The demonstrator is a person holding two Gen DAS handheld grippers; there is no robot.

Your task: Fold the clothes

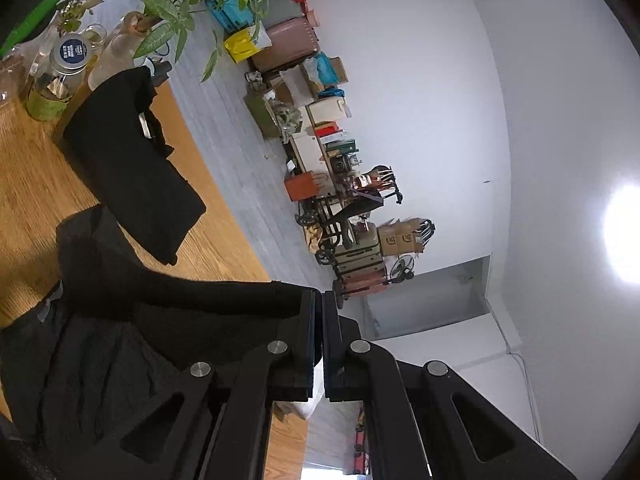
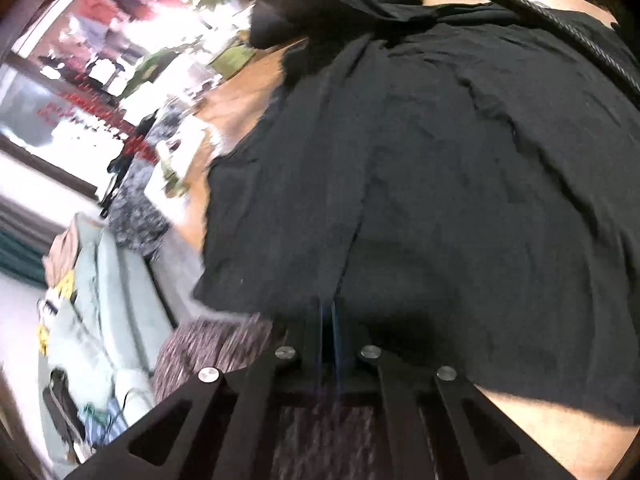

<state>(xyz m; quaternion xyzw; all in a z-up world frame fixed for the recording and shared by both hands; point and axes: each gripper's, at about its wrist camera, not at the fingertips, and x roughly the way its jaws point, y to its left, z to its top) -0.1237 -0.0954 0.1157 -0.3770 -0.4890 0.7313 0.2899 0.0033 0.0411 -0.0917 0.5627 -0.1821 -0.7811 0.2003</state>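
Folded garment (image 1: 132,156) on table (image 1: 36,184); jars (image 1: 60,76) seemingly behind.

Jar lid (image 1: 73,50): we see white print on a dark blue round label, far left on the table, too small to read.
Cardboard boxes (image 1: 399,237): we see dark marks by the right wall, unreadable.

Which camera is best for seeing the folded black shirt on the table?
The left wrist camera: the folded black shirt lies sharp on the wooden table. The right wrist camera is blurry, filled by the black garment being held.
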